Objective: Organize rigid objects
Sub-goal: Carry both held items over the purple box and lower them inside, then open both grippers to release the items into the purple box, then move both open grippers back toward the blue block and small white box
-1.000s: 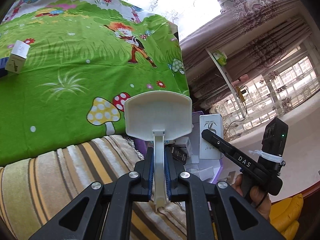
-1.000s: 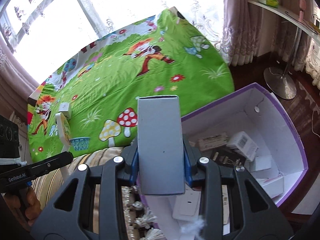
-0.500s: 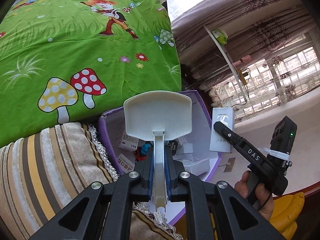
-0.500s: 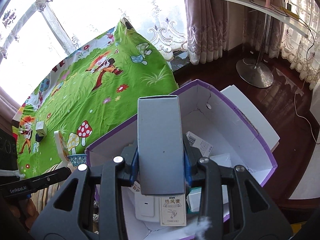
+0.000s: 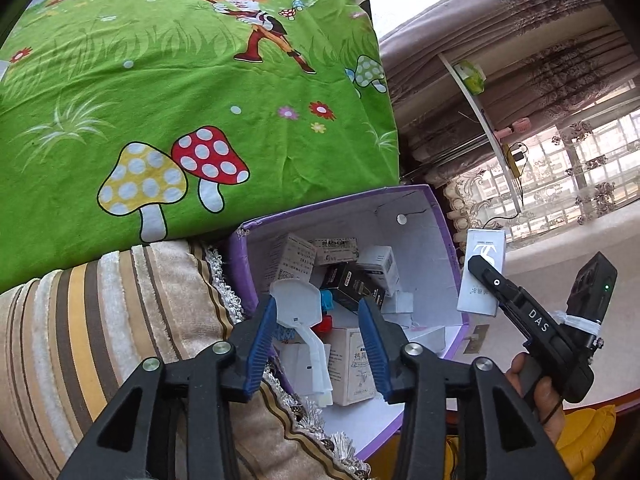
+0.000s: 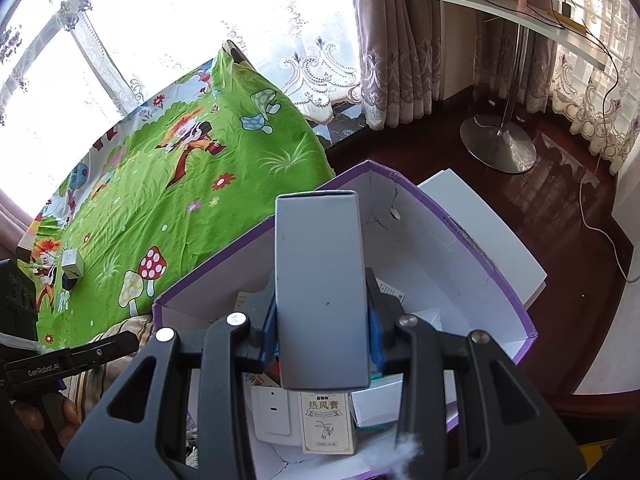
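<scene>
A purple box (image 5: 416,196) with white inside walls stands beside the bed and holds several small cartons. My left gripper (image 5: 318,316) is open above it. A white plastic scoop (image 5: 298,308) lies loose between its fingers, tilted down into the box. My right gripper (image 6: 322,320) is shut on a grey-white carton (image 6: 320,292) held upright over the same box (image 6: 496,272). That carton (image 5: 482,272) and the right gripper also show at the right of the left wrist view.
A green cartoon bedsheet (image 5: 160,100) covers the bed, with a striped blanket (image 5: 100,320) at its edge. A small white box (image 6: 73,263) sits far back on the sheet. A round-base stand (image 6: 496,140) and dark wood floor lie beyond the box.
My left gripper has opened and let go of the white scoop, which has dropped and tilted into the box. The right gripper has moved further over the box with its carton.
</scene>
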Motion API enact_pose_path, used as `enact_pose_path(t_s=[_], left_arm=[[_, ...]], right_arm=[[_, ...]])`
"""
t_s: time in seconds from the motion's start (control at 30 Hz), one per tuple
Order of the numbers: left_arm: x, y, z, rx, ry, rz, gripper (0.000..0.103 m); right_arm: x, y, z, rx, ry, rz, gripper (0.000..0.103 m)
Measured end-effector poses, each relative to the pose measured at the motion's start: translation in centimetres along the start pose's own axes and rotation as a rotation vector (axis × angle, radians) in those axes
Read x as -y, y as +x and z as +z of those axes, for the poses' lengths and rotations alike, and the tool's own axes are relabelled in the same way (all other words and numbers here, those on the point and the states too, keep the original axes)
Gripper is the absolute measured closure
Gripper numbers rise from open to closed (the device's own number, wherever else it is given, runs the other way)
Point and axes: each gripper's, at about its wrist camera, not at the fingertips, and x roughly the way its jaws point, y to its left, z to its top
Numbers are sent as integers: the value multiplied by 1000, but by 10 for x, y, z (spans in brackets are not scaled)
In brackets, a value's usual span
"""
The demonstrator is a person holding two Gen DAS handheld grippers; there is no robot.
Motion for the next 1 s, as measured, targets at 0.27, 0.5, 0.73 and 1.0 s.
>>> enact_pose_path(t_s=[0.27,0.5,0.73,1.0], left_arm=[[-3,-8,-4,36,3,-23,59],[-2,-9,-5,42,7,-30,59],[-2,-11,-6,48,8,-31,59],[-13,-27,-1,91,-13,-16,59]], right_arm=[[4,2,9,10,-12,-51,63],[14,-3,22,48,10,-126,33],[14,-6,20,46,18,-110,30],[-12,-10,16,39,-36,-74,27]])
